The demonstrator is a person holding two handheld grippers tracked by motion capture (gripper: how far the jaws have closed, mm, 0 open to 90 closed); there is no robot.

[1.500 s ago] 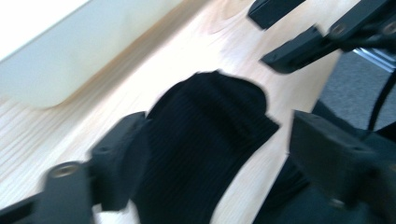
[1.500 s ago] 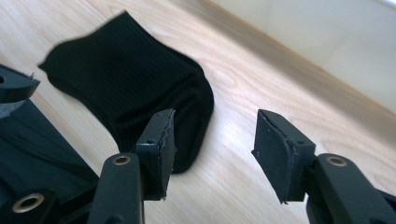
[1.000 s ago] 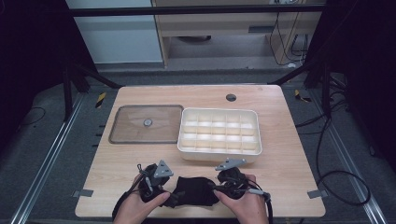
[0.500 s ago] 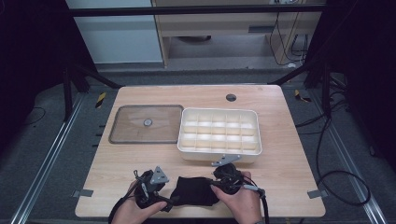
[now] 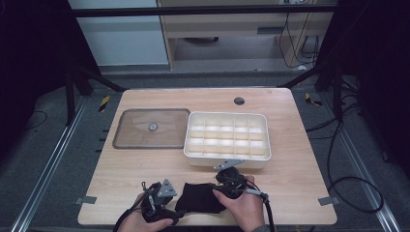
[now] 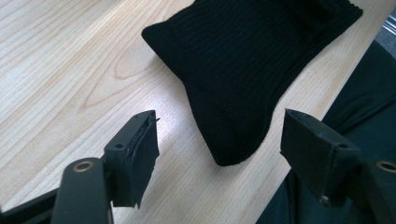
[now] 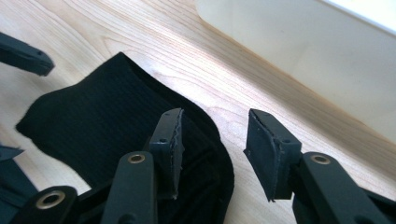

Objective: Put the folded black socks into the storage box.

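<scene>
The black sock (image 5: 200, 198) lies at the table's (image 5: 300, 169) near edge. The left gripper (image 6: 219, 140), jaws just closing, straddles its toe untouched; the right gripper (image 7: 212, 149) stands half-open over its cuff. Both should pinch fabric squarely before lifting.

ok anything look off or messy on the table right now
Nothing is spilled or broken. The lid lies flat beside the divided white box, not on it. The black sock sits bunched at the near edge, its tip between the open left gripper; the right gripper hovers open over its other end.
</scene>
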